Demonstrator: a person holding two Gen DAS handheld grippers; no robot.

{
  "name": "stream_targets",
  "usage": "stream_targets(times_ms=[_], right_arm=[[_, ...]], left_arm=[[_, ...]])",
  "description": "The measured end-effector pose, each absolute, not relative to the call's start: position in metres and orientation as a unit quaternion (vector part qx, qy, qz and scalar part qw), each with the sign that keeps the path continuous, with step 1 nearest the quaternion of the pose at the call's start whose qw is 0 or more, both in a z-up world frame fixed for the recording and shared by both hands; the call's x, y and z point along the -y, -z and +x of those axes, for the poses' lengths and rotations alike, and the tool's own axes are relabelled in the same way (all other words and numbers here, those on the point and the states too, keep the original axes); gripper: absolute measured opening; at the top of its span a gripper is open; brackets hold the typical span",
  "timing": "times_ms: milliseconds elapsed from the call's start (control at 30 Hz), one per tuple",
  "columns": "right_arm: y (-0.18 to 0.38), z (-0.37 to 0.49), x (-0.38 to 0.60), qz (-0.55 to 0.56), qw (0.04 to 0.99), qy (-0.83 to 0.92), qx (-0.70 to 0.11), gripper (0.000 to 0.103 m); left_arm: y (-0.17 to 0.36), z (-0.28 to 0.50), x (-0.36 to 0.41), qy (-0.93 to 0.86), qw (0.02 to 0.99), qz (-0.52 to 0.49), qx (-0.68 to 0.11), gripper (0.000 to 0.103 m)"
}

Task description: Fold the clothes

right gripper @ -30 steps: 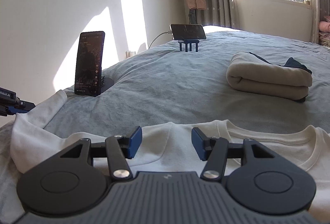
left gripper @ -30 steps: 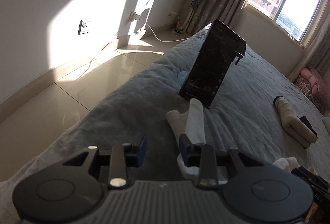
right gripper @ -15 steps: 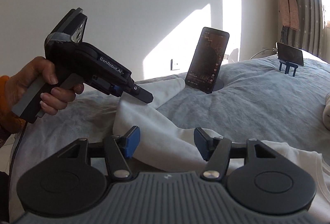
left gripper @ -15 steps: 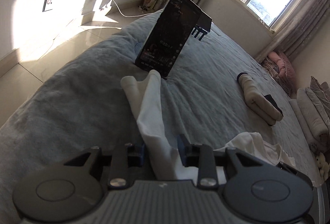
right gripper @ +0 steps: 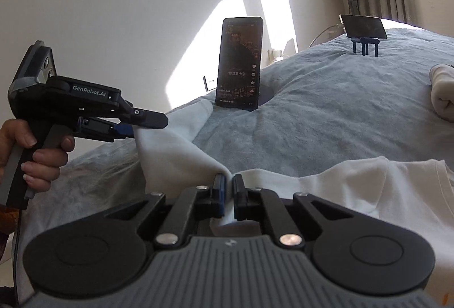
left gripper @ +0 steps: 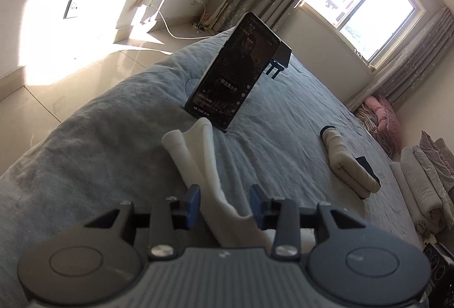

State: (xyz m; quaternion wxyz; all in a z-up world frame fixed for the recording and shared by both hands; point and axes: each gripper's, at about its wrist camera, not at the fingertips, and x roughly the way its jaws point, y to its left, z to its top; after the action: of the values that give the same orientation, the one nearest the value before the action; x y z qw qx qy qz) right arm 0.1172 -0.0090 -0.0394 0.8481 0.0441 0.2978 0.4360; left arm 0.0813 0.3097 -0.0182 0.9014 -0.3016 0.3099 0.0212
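Observation:
A white T-shirt [right gripper: 354, 194] lies on the grey-blue bed cover [right gripper: 326, 115]. Its left sleeve [left gripper: 204, 160] is lifted and runs between the fingers of my left gripper [left gripper: 225, 203], whose jaws stand apart around the cloth. In the right wrist view the left gripper [right gripper: 136, 123] is at the sleeve's raised edge, held by a hand. My right gripper [right gripper: 229, 194] is shut on a fold of the shirt near the sleeve's base.
A phone [left gripper: 235, 81] stands upright on a stand just beyond the sleeve. A second phone [right gripper: 364, 27] sits on a blue stand farther back. A folded beige garment [left gripper: 349, 166] lies on the bed to the right. Stacked bedding [left gripper: 422, 180] is at the far right.
My right gripper has closed on the shirt fabric. My left gripper's jaws have widened around the lifted sleeve, and the sleeve stays raised.

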Motion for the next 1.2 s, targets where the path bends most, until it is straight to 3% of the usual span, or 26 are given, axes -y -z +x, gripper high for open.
stream_targets(times_ms=[167,333,433,500,533,700,767,800,1000,1200], right_arm=[[0.052,0.138,0.025,0.117,0.846,-0.396,-0.337,0.005],[0.051,0.139,0.027,0.126,0.849,-0.386,-0.34,0.005],[0.052,0.141,0.03,0.133,0.847,-0.386,-0.339,0.005],[0.051,0.139,0.029,0.126,0.85,-0.387,-0.334,0.005],[0.05,0.137,0.028,0.121,0.852,-0.387,-0.331,0.006],[0.039,0.13,0.023,0.089,0.859,-0.396,-0.312,0.02],[0.034,0.127,0.024,0.078,0.867,-0.389,-0.301,0.039],[0.032,0.126,0.025,0.073,0.871,-0.386,-0.296,0.044],[0.016,0.129,0.04,0.045,0.894,-0.344,-0.285,0.045],[0.004,0.136,0.057,-0.006,0.907,-0.302,-0.292,0.046]], left_arm=[[0.026,0.088,-0.317,-0.057,0.897,-0.308,-0.311,0.046],[0.042,0.105,-0.328,-0.095,0.888,-0.331,-0.305,0.045],[0.048,0.113,-0.329,-0.111,0.887,-0.341,-0.29,0.039],[0.048,0.116,-0.326,-0.127,0.889,-0.332,-0.288,0.008],[0.046,0.115,-0.325,-0.135,0.891,-0.329,-0.284,0.006],[0.021,0.078,-0.321,-0.193,0.909,-0.299,-0.218,0.006],[0.01,0.06,-0.321,-0.219,0.914,-0.28,-0.197,0.006],[0.005,0.05,-0.321,-0.23,0.915,-0.271,-0.19,0.006],[0.009,0.006,-0.328,-0.271,0.908,-0.234,-0.216,0.006],[0.022,-0.027,-0.351,-0.243,0.891,-0.262,-0.28,0.008]])
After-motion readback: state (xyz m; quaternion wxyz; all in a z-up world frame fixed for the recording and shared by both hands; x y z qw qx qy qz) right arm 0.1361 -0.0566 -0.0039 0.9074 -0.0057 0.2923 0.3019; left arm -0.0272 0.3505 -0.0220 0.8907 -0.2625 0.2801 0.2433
